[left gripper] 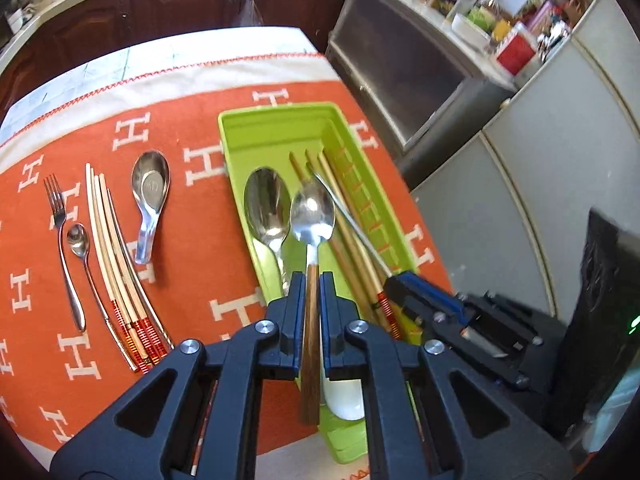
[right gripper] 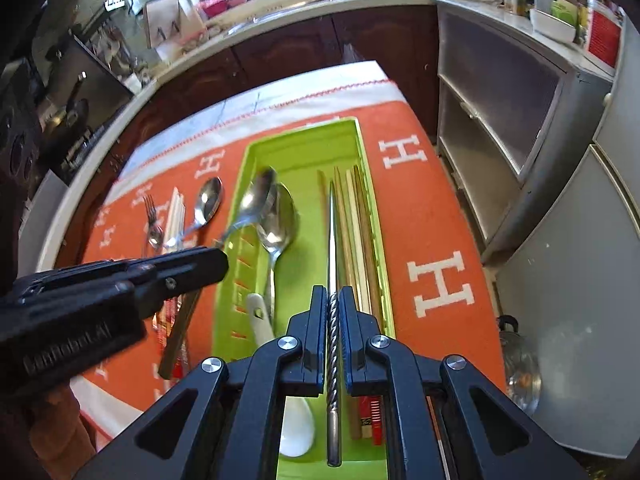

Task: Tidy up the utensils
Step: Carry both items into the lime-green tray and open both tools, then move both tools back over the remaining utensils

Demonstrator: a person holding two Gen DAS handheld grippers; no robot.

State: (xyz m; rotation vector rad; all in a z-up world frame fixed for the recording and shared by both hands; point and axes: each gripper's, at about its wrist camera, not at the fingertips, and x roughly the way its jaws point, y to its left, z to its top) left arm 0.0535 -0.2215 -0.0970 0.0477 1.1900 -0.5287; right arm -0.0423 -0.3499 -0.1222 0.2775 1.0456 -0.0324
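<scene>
Left gripper (left gripper: 310, 280) is clamped on the wooden handle of a steel spoon (left gripper: 313, 210), jaws nearly together, bowl pointing to 12 o'clock over the green tray (left gripper: 276, 120). My right gripper (right gripper: 334, 300) is pinched tight on a twisted metal chopstick (right gripper: 332, 232), which runs straight up to 12 o'clock above the tray's right-hand section. In the left wrist view the right gripper sits at about 4 o'clock, its chopstick slanting up toward 11 across the tray. Already in the tray: a large steel spoon (left gripper: 267, 204) in the wide section, a white ceramic spoon (right gripper: 294, 420) nearer my end with its handle by the steel spoon's handle, and wooden chopsticks (right gripper: 356, 248) lying along the right side (red-banded ends toward me). The tray sits on an orange cloth with white H letters (right gripper: 440, 280), which covers the table. Out on the cloth, from the left wrist view at 9 to 10 o'clock of the tray: a fork (left gripper: 60, 224) farthest left, a small teaspoon (left gripper: 78, 240) beside it, a fan of pale chopsticks (left gripper: 116, 264) with red-striped ends, and a short steel soup spoon (left gripper: 150, 196) closest to the tray. All four lie apart from the tray. Cabinets and a cluttered counter lie beyond at 12 o'clock.
</scene>
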